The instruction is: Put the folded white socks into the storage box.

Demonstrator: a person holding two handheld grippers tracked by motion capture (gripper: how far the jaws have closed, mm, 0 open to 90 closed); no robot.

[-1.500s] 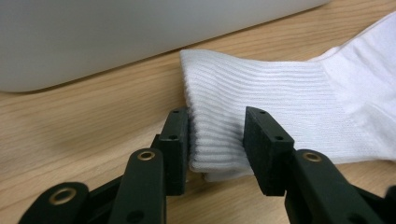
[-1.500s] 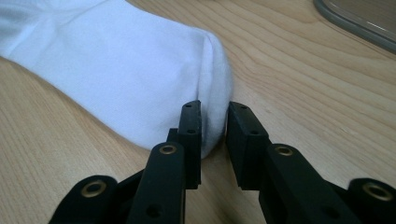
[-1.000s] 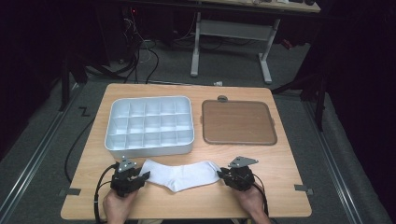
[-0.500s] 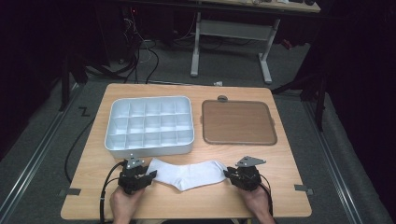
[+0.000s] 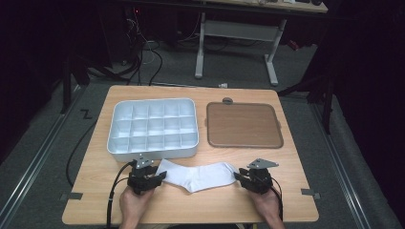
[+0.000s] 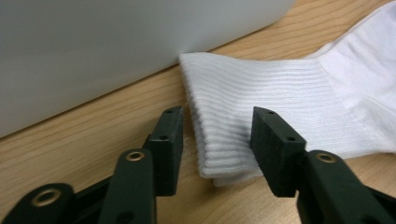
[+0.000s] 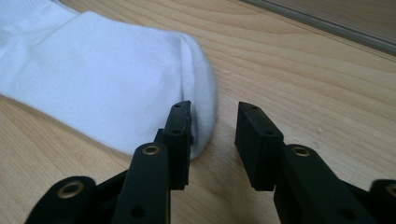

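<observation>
A white sock (image 5: 200,175) lies flat near the table's front edge, between my two grippers. My left gripper (image 5: 161,176) is at its ribbed cuff. In the left gripper view the cuff (image 6: 280,93) lies between the jaws of the left gripper (image 6: 217,135), whose pads stand clear of it. My right gripper (image 5: 237,176) is at the toe. In the right gripper view the sock's toe (image 7: 102,79) rests against the near jaw of the right gripper (image 7: 214,126), with bare wood in the gap. Both pairs of jaws have just been opening and stand open.
A grey tray (image 5: 153,151) with several empty compartments stands just behind the sock, its wall (image 6: 116,46) close to the cuff. A brown board (image 5: 242,125) lies to the tray's right. The table's front edge is close under the person's hands.
Both grippers and the sock have shifted a little to the right along the table's front. The sock now lies let go between them.
</observation>
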